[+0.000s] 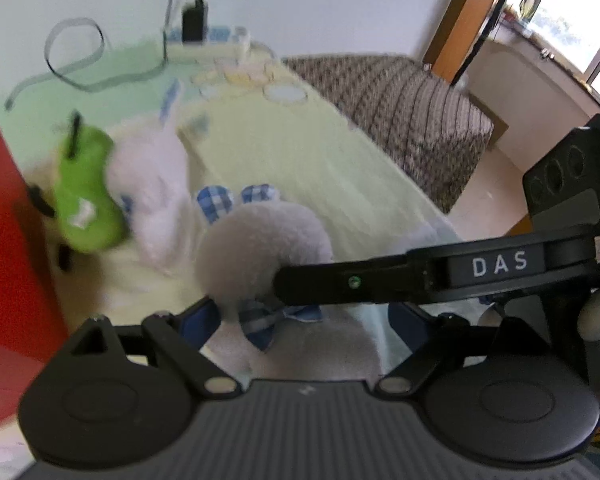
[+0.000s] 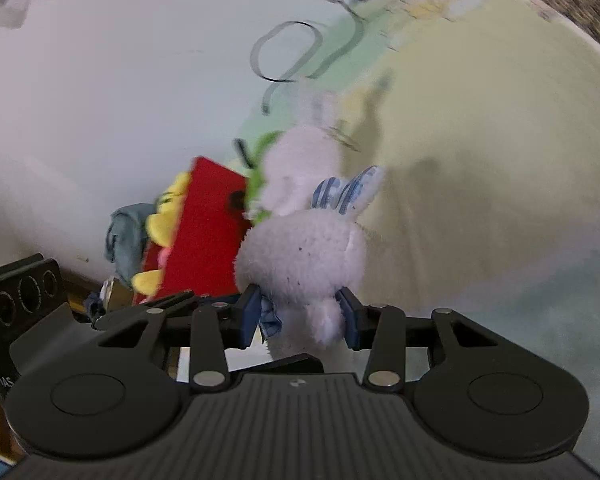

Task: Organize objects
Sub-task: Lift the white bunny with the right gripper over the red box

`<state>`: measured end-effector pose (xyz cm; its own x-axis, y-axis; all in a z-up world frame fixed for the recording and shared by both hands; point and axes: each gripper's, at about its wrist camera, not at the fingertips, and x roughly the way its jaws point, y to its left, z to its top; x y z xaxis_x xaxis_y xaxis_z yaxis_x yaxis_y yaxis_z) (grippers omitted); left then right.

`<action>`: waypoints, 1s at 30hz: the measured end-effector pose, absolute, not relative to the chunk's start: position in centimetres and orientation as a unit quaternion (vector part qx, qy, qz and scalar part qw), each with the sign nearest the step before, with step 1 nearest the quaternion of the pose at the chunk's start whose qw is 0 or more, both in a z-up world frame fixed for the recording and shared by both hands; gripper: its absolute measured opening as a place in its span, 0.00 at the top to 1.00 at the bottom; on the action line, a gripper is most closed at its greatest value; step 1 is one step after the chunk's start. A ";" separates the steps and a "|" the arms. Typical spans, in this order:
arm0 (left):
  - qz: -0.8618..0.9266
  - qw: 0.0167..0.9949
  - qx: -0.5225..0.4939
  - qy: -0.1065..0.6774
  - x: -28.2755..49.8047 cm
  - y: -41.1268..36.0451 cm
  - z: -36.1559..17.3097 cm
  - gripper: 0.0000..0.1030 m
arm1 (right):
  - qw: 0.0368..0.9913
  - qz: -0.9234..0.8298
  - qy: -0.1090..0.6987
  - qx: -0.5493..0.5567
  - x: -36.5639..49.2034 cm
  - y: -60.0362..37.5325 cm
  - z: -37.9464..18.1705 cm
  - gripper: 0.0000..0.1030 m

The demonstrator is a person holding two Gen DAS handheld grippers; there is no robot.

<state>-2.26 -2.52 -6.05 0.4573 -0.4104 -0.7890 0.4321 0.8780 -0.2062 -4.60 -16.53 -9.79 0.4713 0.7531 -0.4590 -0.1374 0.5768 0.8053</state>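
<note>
White plush rabbit (image 2: 300, 256) sat squeezed between your right gripper (image 2: 300, 316) pads at its neck, body running straight ahead, raised beside the red box (image 2: 208, 236). Your left gripper (image 1: 308, 320) gaped wide, unpressed, the rabbit between its fingers.

Right gripper (image 2: 300, 314) fingers pinched close — left gripper (image 1: 312, 320) fingers spread wide.

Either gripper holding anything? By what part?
Right gripper clamps the white plush bunny at the neck, by its blue bow. Left gripper straddles it; contact unclear.
</note>
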 end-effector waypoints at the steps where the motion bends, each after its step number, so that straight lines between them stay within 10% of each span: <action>1: -0.246 0.861 0.012 0.446 -2.6 -1.9 -5.3 0.13 | 0.784 0.292 0.417 0.357 -4.7 -16.0 -9.0 0.57; 14: -0.213 0.929 -0.018 0.303 -6.2 12.5 3.6 0.11 | 0.823 0.371 0.292 0.317 -4.3 -4.2 0.7 0.57; 30: -0.167 0.907 -0.079 0.377 -0.2 27.9 -3.1 0.11 | 0.859 0.302 0.345 0.229 1.7 12.7 -1.9 0.66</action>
<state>-0.19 27.85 -3.12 0.6595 -0.3636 -0.6579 0.2441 0.9314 -0.2700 1.66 12.75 -1.95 0.5802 0.6761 -0.4543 -0.3610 0.7134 0.6007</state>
